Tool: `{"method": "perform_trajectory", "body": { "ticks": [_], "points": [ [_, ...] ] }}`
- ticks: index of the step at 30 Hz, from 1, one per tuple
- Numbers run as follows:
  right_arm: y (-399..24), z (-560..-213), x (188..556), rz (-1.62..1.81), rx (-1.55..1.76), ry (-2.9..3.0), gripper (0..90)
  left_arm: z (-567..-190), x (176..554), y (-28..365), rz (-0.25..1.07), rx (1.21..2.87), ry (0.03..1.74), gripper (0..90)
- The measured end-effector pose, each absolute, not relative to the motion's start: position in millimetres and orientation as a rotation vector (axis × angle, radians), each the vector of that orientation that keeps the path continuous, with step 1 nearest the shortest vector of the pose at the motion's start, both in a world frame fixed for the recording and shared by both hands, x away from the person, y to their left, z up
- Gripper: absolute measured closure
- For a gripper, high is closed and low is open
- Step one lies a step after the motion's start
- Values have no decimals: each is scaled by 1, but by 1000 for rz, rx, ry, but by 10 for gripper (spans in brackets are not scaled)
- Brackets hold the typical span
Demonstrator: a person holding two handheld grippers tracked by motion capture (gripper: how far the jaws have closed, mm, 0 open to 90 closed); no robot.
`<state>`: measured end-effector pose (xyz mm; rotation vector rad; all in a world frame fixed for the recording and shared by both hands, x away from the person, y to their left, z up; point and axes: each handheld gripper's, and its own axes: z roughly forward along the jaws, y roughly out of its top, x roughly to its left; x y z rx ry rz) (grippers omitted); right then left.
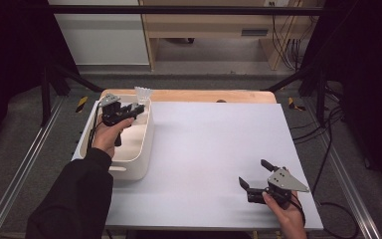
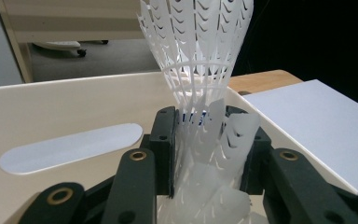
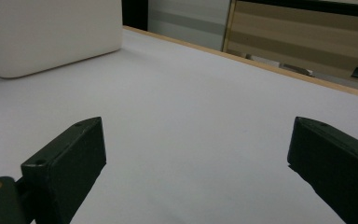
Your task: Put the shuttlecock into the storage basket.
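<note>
A white plastic shuttlecock [image 2: 200, 56] sits pinched between the black jaws of the left hand-held gripper [image 1: 129, 110], its lattice skirt fanning upward past the jaw tips. In the left gripper view a second shuttlecock [image 2: 223, 154] lies lower between the same jaws, its skirt crumpled and bent over toward the camera; the two overlap so closely that I cannot tell where one ends and the other begins. The jaws are drawn in tight on this bundle.

From the high view, the skirt of the top shuttlecock [image 1: 143, 93] pokes up at the far end of a cream plastic basket [image 1: 142, 149], and the left hand-held gripper hovers over that far end, inside the basket's outline. The person's left hand [image 1: 110, 137] grips it from behind, with a black sleeve [image 1: 74, 199] running back to the near edge. In the left gripper view the basket's wall [image 2: 74, 107] rises just behind the jaws, with an oval handle slot [image 2: 70, 147] cut through it.

The basket stands at the left edge of a white sheet [image 1: 214, 149] that covers most of the wooden desk [image 1: 204, 95]; bare wood shows along the far side.

Well apart, near the front right corner of the sheet, the right hand-held gripper [image 1: 258, 174] rests low over the surface in the person's right hand [image 1: 286, 211]. Its jaws stand wide apart with nothing between them, pointing toward the basket.
</note>
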<state>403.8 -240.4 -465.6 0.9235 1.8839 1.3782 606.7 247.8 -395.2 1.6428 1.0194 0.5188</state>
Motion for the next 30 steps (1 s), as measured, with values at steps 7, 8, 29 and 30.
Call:
{"method": "perform_trajectory", "body": {
  "ticks": [7,8,29,30],
  "points": [
    [-240,-466,404,1377,925,1889,43,-395,608,247,509,1610,1028,652],
    [-240,-466,404,1376,925,1889,43,-395,608,247,509,1610,1029,651],
    [-239,-467,404,1372,928,1903,43,-396,608,248,499,1611,1038,624],
    [-239,-467,404,1374,929,1904,44,-397,608,247,498,1609,1037,622]
  ]
}}
